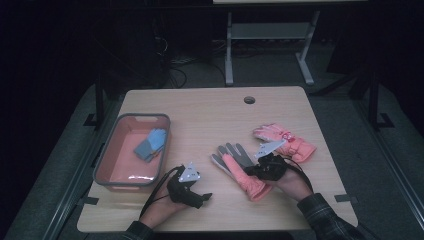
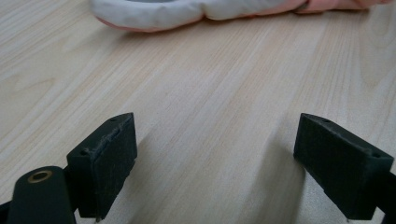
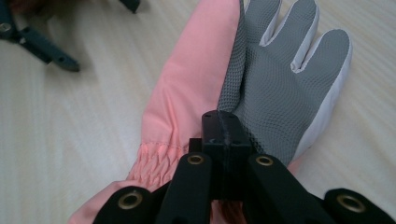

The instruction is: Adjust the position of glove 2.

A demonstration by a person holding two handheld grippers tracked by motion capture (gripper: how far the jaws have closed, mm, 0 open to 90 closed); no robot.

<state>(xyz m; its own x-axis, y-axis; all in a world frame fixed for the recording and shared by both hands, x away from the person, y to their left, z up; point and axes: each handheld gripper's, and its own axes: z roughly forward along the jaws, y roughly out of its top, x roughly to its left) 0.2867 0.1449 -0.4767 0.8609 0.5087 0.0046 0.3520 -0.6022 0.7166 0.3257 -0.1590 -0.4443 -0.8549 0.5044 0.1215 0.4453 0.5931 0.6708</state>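
Note:
A pink glove (image 1: 239,169) with a grey mesh palm (image 3: 275,88) lies palm up in the middle of the table. Its fingers point away from the person. My right gripper (image 1: 250,172) rests over its wrist with the jaws pressed together (image 3: 224,128), and no fabric shows between them. A second pink glove (image 1: 286,140) lies just behind it to the right. My left gripper (image 1: 204,199) hovers low over bare wood left of the glove with its jaws wide open (image 2: 215,163) and nothing between them. The glove's white edge (image 2: 154,14) lies ahead of it.
A salmon bin (image 1: 116,150) with a grey rim stands at the table's left and holds a pair of blue gloves (image 1: 151,144). A round cable hole (image 1: 249,99) sits near the far edge. Desk legs and cables (image 1: 229,50) stand on the floor beyond.

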